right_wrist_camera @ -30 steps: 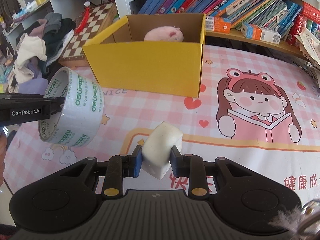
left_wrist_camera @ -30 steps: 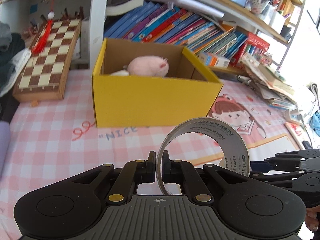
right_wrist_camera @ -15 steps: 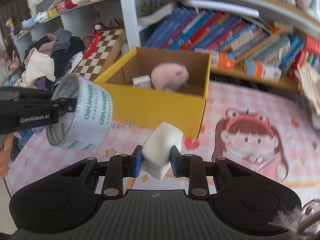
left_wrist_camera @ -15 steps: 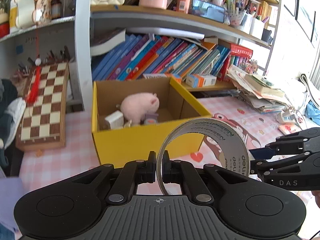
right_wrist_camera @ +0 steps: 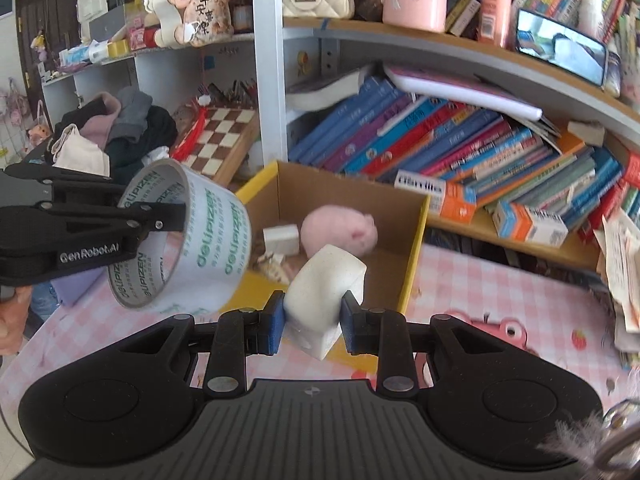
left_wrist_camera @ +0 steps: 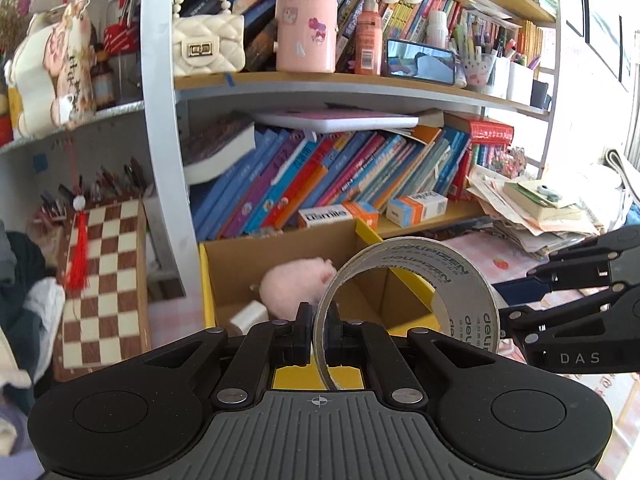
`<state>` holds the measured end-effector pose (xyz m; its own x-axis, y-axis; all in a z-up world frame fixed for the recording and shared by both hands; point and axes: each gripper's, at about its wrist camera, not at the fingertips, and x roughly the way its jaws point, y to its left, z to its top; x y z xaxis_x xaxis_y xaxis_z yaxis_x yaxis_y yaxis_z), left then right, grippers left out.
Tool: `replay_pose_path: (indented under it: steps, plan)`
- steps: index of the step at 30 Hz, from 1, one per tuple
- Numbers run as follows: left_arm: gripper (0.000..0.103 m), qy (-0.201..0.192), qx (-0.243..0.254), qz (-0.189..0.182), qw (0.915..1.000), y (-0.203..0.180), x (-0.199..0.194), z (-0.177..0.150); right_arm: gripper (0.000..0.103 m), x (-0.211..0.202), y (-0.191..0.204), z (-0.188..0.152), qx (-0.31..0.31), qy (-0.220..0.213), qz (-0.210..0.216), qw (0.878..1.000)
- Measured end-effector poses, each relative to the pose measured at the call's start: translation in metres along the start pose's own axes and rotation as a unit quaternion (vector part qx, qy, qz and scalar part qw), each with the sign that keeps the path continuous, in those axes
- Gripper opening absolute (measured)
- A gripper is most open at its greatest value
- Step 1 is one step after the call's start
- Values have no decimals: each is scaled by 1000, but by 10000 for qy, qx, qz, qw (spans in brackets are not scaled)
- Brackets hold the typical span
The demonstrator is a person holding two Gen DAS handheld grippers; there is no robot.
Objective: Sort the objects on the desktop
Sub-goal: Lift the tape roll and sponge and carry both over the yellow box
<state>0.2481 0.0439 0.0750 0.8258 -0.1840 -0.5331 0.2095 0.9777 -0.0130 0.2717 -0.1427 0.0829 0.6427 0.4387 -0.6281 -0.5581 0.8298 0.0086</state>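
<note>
My left gripper (left_wrist_camera: 319, 334) is shut on the wall of a clear tape roll (left_wrist_camera: 460, 280) with green print, held in the air just before the yellow cardboard box (left_wrist_camera: 205, 280). The roll also shows in the right wrist view (right_wrist_camera: 208, 240), held by the left gripper (right_wrist_camera: 168, 210). My right gripper (right_wrist_camera: 312, 322) is shut on a white foam block (right_wrist_camera: 324, 280), raised in front of the box (right_wrist_camera: 412, 264). A pink plush pig (right_wrist_camera: 340, 230) and a small white block (right_wrist_camera: 280, 238) lie inside the box.
A bookshelf (left_wrist_camera: 360, 84) packed with leaning books stands right behind the box. A chessboard (left_wrist_camera: 104, 272) leans at the left beside a pile of clothes (right_wrist_camera: 116, 132). Stacked papers (left_wrist_camera: 540, 208) lie at the right. The desk has a pink checked cover (right_wrist_camera: 500, 300).
Both grippers have risen and moved toward the box with their objects; the views now look higher, onto the shelves, and down into the box.
</note>
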Motion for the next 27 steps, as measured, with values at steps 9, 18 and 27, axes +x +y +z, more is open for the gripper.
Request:
replay_pose_path:
  steps: [9,18,27]
  plan:
    - [5,43,-74,284,9996,9,34,15,27,33,-15,30,-199,-64,-9,9998]
    - [5,275,-78,637,9976,21,75,20,27,81,-26,42,-485,246,-9,9985]
    - [5,564,201,921,9939,24,119,22,27,132,-30,44,-1056,639,34,9923]
